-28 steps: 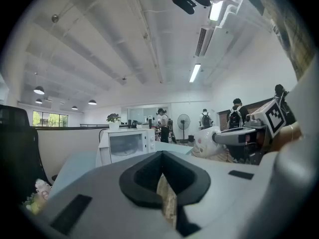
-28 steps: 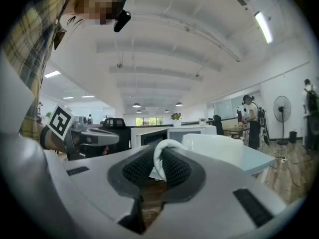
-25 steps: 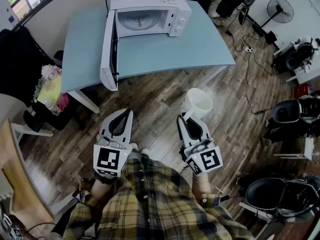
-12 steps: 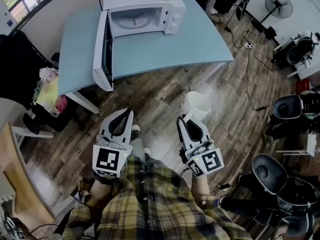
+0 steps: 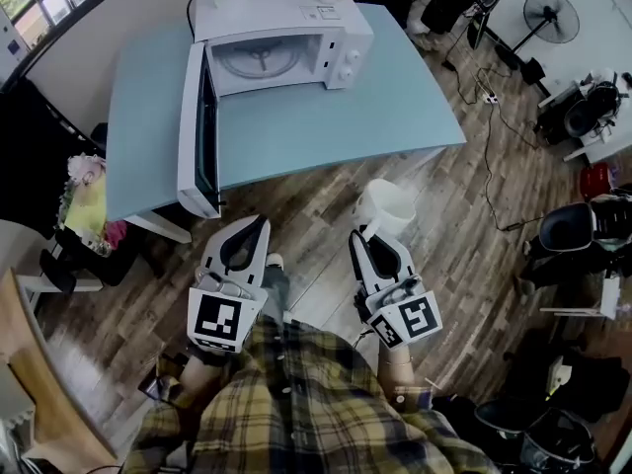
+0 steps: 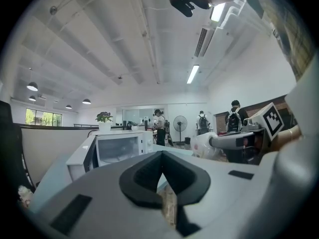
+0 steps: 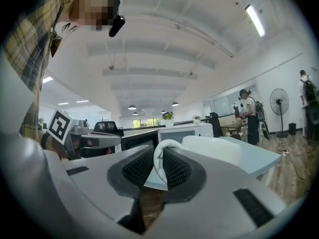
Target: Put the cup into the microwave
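I hold my right claw (image 5: 368, 235) level, jaws clamped on the handle of the white ceramic cup (image 5: 387, 208) just ahead of it. My left claw (image 5: 255, 223) sits alongside, pinched together and empty. Further ahead stands the boxy white microwave (image 5: 281, 38), door open, on the pale blue table (image 5: 326, 117), with wooden plank floor (image 5: 316, 200) beneath us.

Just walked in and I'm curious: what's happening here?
A person holds tongs in each hand. The right tongs are clamped on the handle of a white cup, carried above the wooden floor. The left tongs are shut and empty. Ahead, a microwave stands on a blue table with its door swung open, and the cup is not inside yet.
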Demonstrator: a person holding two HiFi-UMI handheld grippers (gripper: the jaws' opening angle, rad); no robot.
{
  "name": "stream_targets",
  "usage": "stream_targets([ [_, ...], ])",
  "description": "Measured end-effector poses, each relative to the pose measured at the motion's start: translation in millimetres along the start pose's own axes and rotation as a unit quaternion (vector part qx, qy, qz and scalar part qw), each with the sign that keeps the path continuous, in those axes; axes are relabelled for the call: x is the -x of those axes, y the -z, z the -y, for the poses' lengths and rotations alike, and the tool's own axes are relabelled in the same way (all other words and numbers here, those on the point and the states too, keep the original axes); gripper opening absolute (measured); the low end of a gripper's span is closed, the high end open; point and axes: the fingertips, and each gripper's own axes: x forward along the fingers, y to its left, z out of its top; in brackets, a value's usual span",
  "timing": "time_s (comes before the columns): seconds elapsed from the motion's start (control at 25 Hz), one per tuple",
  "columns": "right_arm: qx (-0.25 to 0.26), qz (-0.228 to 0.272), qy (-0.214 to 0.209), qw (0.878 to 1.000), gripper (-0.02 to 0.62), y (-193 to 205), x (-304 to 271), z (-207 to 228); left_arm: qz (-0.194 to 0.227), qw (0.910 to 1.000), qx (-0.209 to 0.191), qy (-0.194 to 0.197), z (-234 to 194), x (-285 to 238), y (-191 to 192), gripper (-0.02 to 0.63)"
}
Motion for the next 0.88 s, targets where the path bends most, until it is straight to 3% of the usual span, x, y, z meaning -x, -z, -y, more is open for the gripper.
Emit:
stream_targets([
  [0.44,0.000,-0.006,0.003,1.000,0.061,-6,-96,45,-0.004,0.9996,0.002,0.029,-60,-92,-11,-0.008],
  [0.88,0.007,-0.020,0.005,1.000,0.061,-7,-148,60,-0.005,0.9984,0.007,0.056,-79,-125,-6,-0.008],
])
